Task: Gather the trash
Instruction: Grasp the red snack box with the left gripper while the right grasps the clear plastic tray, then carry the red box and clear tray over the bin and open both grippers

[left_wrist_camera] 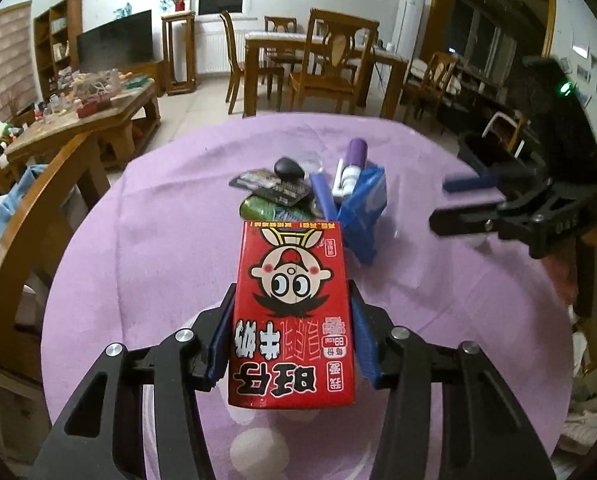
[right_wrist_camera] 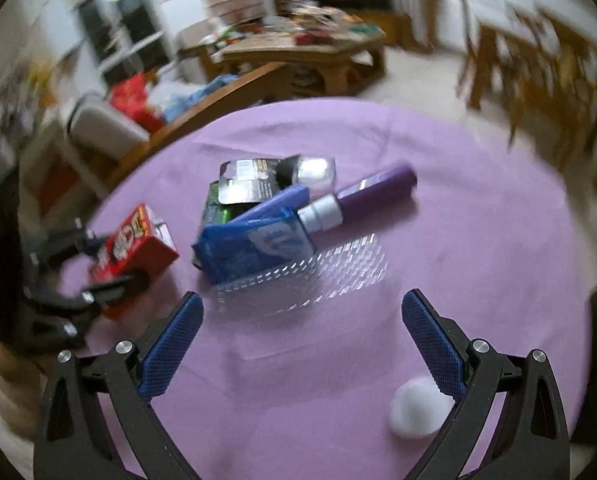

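While fingers (left_wrist_camera: pixel 292 344) clamp, glossy boxy carton (left_wrist_camera: pixel 292 312)

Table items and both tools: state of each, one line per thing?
Red carton: lying flat, between the left tool's pads, which touch its sides.
Left tool: shut on red carton.
Right tool: open, nothing between its pads.
Purple bottle: lying on its side, cap on.
Blue packet: crumpled, on the pile.
Bubble wrap: flat on the cloth.
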Action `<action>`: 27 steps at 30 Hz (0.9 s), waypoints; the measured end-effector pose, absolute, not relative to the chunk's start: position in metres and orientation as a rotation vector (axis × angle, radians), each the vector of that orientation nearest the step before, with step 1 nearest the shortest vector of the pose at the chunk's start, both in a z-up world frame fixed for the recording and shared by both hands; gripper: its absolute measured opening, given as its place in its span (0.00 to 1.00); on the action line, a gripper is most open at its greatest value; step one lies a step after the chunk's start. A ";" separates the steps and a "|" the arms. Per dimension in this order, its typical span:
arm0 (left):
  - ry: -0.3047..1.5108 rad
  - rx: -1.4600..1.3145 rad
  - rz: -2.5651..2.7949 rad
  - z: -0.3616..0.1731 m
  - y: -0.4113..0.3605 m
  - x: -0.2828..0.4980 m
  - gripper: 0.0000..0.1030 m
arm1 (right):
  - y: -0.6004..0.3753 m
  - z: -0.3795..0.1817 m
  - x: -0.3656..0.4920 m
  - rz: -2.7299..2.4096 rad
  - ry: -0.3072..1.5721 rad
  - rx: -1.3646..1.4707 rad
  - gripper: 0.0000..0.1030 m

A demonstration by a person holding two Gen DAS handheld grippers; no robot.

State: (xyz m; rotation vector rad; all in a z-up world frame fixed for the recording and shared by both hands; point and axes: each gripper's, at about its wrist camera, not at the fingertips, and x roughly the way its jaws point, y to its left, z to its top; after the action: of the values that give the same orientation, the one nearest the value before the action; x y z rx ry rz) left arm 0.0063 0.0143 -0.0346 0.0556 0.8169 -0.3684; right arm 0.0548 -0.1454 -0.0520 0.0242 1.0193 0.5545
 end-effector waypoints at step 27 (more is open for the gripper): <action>0.725 -0.001 -0.422 -0.016 0.004 0.000 0.49 | -0.203 -0.022 0.040 0.570 0.817 0.183 0.38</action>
State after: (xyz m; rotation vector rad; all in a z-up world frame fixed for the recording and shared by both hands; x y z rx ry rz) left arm 0.0004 0.0036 -0.0158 -0.0006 0.7254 -0.4225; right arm 0.0396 -0.2029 -0.0219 0.1834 0.8174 0.5701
